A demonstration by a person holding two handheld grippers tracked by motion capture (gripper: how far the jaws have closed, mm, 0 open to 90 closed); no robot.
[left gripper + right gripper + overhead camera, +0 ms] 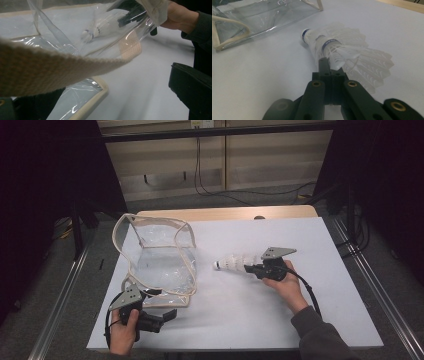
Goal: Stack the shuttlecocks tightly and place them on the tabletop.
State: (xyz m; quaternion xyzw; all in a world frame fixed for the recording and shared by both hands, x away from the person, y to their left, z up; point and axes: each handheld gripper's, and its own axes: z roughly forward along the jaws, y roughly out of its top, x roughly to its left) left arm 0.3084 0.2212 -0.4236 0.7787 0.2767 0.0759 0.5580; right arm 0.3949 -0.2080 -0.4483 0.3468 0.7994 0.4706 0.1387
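Your right gripper [329,65] has its fingers [323,65] squeezed tight on the white shuttlecocks [342,50], low in the middle of the right gripper view. There seem to be two, one tucked in the other, reaching up toward the middle. Your left gripper [167,314] sits at the lower left of the high view, right by the bag strap [50,70]. I cannot tell if its fingers are open. Farther up on the left, the clear bag [155,255] stands on the white table [280,305].
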